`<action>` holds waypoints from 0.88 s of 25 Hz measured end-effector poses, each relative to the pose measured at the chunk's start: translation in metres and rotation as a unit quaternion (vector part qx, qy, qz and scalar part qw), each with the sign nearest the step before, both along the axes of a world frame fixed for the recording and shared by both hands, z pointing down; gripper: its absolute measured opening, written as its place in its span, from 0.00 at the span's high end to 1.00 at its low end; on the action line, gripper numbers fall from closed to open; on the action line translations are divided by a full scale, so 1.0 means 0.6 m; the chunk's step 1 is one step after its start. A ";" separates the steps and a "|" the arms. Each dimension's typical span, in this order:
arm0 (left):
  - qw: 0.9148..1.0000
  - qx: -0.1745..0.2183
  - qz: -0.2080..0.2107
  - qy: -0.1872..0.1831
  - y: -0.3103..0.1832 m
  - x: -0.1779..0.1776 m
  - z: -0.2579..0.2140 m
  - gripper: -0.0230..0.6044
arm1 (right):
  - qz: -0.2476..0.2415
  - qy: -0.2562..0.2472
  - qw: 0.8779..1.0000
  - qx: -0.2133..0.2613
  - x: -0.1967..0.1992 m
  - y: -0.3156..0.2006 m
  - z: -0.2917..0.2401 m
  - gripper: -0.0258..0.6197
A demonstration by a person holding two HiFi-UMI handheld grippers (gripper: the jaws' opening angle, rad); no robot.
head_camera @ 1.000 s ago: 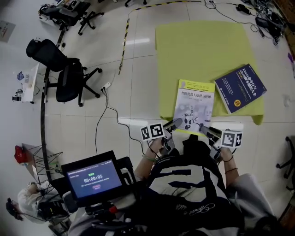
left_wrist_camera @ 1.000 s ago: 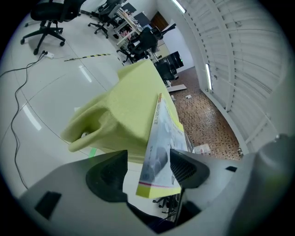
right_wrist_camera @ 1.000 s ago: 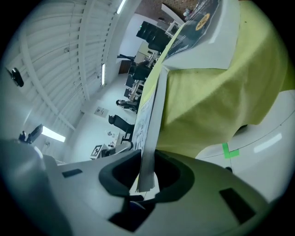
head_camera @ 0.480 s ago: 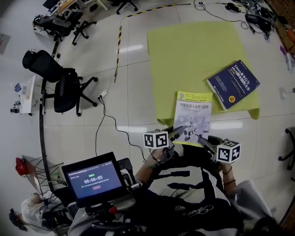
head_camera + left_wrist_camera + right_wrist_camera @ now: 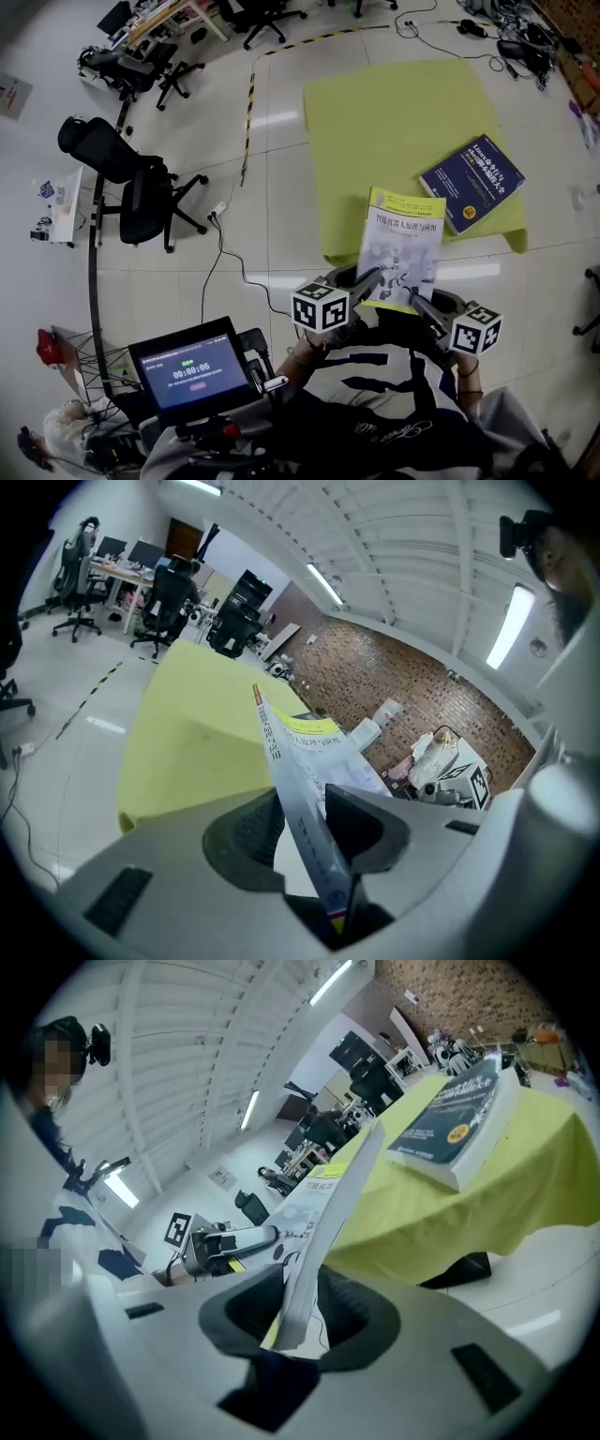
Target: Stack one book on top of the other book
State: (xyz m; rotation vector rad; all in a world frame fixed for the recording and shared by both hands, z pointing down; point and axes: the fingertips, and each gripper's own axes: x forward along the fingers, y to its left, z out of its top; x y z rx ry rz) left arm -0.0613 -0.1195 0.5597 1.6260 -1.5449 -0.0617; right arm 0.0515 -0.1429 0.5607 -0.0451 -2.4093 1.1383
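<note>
A book with a yellow and white cover (image 5: 405, 251) hangs lifted over the near edge of the yellow-green cloth (image 5: 394, 112). It is held at its near corners by both grippers. My left gripper (image 5: 370, 279) is shut on the book's (image 5: 300, 761) left corner, pads on both faces. My right gripper (image 5: 419, 302) has the book's (image 5: 328, 1213) right edge between its pads; its jaws are opening slightly while still touching it. A dark blue book (image 5: 472, 182) lies flat on the cloth to the far right, seen close ahead as the blue book (image 5: 455, 1124) in the right gripper view.
A black office chair (image 5: 131, 178) stands on the tiled floor at left, with a cable (image 5: 220, 244) trailing toward me. A screen with a timer (image 5: 192, 375) sits at my lower left. Yellow-black tape (image 5: 251, 94) runs along the floor left of the cloth.
Both grippers have risen and carried the yellow and white book up off the cloth's near edge. The left gripper's jaws closed onto its corner, and the book now tilts toward the blue one.
</note>
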 end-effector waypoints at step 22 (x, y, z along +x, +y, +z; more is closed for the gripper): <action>0.978 -0.003 0.200 -0.052 -0.474 0.098 0.036 0.74 | 0.202 0.037 0.977 0.062 0.096 -0.398 0.034 0.78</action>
